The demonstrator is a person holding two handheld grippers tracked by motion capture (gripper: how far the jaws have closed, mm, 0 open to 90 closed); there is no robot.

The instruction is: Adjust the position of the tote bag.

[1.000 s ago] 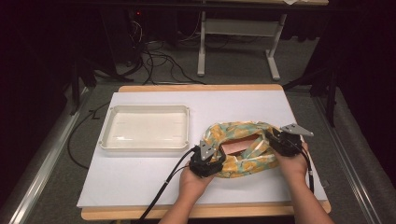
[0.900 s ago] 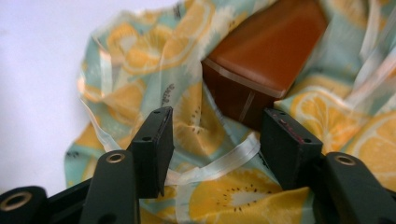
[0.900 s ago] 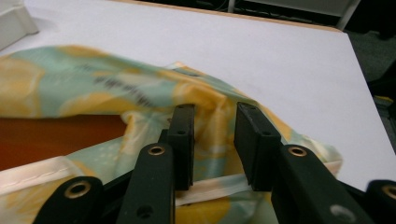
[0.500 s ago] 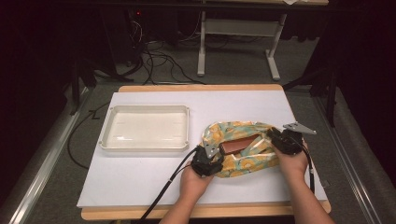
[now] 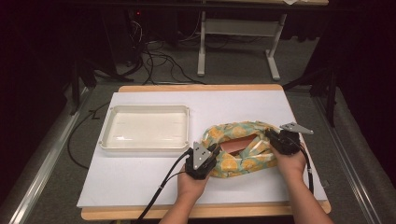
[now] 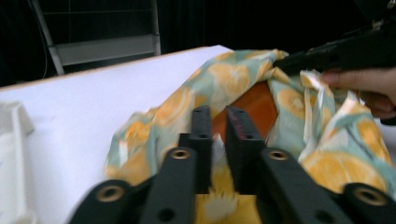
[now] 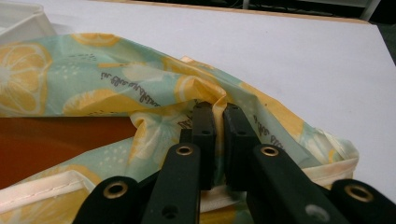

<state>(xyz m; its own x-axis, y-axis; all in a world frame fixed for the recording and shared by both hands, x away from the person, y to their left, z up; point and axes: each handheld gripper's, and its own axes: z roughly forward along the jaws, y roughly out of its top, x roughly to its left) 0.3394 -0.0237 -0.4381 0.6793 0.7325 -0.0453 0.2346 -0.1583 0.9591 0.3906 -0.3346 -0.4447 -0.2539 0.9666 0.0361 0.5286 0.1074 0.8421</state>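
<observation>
Surface [image 5: 140,186]: a white sheet on a wooden top; the wood shows as a thin strip along the far and near edges.
Left side: a white tray [image 5: 145,127] lies toward the left edge, with bare sheet in front of it and behind it.
Open room: a wide bare band runs along the far side of the surface, and another stretch lies near the front edge, left of the person's forearms.
Right edge: the bag ends well short of it, with bare sheet between.
Bag [image 5: 238,149]: a lemon-print cloth bag in teal and yellow lies right of centre, just right of the tray and apart from it; its mouth gapes upward and an orange lining or item inside [image 5: 236,144] shows through it; which of the 2 I cannot tell.
Left gripper [image 5: 208,154]: at the bag's left end, with its cable trailing toward the front edge. In the left gripper view its 2 jaws [image 6: 219,135] have just been closing and stand nearly together with a fold of the bag's rim pinched between them.
Right gripper [image 5: 271,136]: at the bag's right end, held by the right hand [image 5: 290,161]. In the right gripper view its 2 jaws [image 7: 219,126] have just been closing and are clamped on a bunched fold of the bag's hem.
Between the 2 grippers: the bag's mouth is stretched across, with the orange patch about midway.
</observation>
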